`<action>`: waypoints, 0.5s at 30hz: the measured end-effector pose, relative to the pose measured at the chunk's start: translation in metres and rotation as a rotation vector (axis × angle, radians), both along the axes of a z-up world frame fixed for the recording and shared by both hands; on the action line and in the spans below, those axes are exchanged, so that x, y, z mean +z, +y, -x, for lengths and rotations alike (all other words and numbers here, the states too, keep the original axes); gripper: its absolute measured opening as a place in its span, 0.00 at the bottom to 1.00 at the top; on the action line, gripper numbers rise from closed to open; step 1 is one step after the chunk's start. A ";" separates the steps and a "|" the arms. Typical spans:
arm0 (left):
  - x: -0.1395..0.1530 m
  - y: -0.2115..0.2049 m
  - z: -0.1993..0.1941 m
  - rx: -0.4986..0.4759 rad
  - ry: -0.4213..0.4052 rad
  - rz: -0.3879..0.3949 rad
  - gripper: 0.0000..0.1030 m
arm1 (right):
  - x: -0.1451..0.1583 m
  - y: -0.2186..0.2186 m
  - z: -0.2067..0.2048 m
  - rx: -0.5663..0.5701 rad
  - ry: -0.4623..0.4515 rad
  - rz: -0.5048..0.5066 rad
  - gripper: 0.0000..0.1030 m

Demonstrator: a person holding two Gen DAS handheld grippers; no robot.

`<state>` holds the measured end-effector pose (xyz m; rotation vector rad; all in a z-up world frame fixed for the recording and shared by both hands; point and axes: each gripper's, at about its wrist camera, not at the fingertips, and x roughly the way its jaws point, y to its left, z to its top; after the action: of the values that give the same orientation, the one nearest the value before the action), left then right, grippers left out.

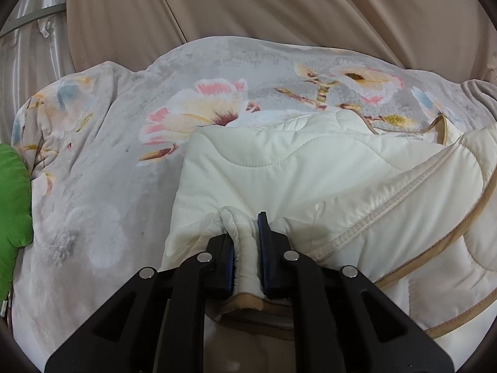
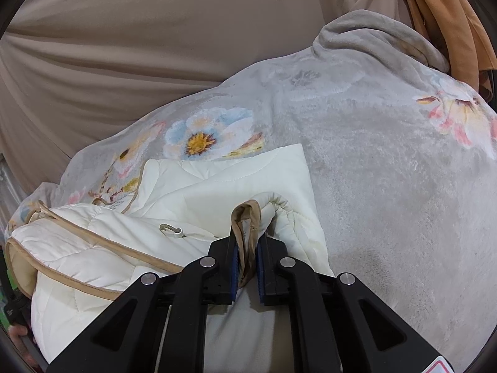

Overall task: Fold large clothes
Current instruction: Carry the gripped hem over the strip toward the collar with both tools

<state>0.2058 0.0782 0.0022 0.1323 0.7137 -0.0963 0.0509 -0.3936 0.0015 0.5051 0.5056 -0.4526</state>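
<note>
Both tongs clamp the cream quilted jacket over a floral blanket.

Left wrist view: the left tongs (image 1: 245, 242) pinch a padded fold of the jacket (image 1: 310, 180), whose bulk runs toward the frame's right across the blanket (image 1: 108, 155); right wrist view: the right tongs (image 2: 247, 248) grip tan-trimmed fabric, the jacket (image 2: 217, 186) trailing lower left.

Jacket (image 1: 310, 171) lies on blanket (image 1: 108, 171). Cushion (image 1: 12, 199) at blanket's left edge, curtain (image 1: 248, 6) behind. 2 grippers: L gripper (image 1: 245, 248), R gripper (image 2: 247, 248) at jacket's near edge.
</note>
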 end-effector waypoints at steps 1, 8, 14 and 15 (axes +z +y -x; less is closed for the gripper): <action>0.000 0.000 0.000 0.001 -0.002 -0.002 0.11 | 0.000 -0.001 0.001 0.001 -0.004 -0.004 0.07; 0.007 0.018 0.006 -0.008 -0.012 0.111 0.14 | 0.002 -0.005 0.012 0.008 -0.079 -0.033 0.09; 0.029 0.047 0.021 -0.040 0.003 0.222 0.24 | 0.024 -0.005 0.055 -0.044 -0.189 -0.034 0.58; 0.031 0.049 0.023 -0.046 0.009 0.214 0.24 | 0.029 -0.004 0.065 -0.057 -0.206 -0.021 0.58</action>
<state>0.1827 0.1267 0.0329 -0.0565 0.7047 -0.2169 -0.0137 -0.3976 0.0302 0.5800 0.2991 -0.4445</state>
